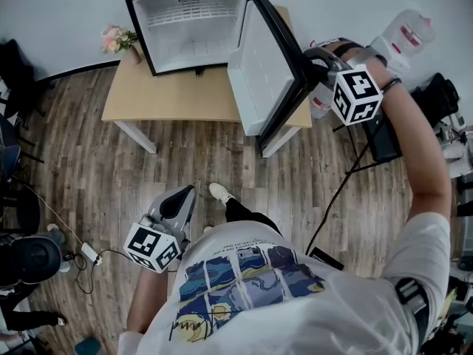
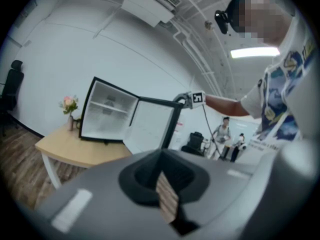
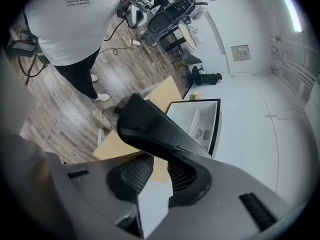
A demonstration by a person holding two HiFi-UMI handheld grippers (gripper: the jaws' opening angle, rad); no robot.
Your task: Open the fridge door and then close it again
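A small black fridge (image 1: 194,26) with a white, empty inside stands on a wooden table (image 1: 148,95). Its door (image 1: 267,69) is swung wide open toward me. My right gripper (image 1: 316,59) is at the door's outer edge, and in the right gripper view the black door edge (image 3: 150,129) runs between the jaws, which are shut on it (image 3: 159,171). My left gripper (image 1: 179,200) hangs low by my hip, well away from the fridge. Its jaws are shut with nothing between them (image 2: 165,196). The left gripper view shows the open fridge (image 2: 107,111) from afar.
A vase of pink flowers (image 1: 118,39) sits on the table's left corner. A power strip and cable (image 1: 90,254) lie on the wood floor at left. Black equipment on a stand (image 1: 384,135) is at right. My foot (image 1: 219,193) is just before the table.
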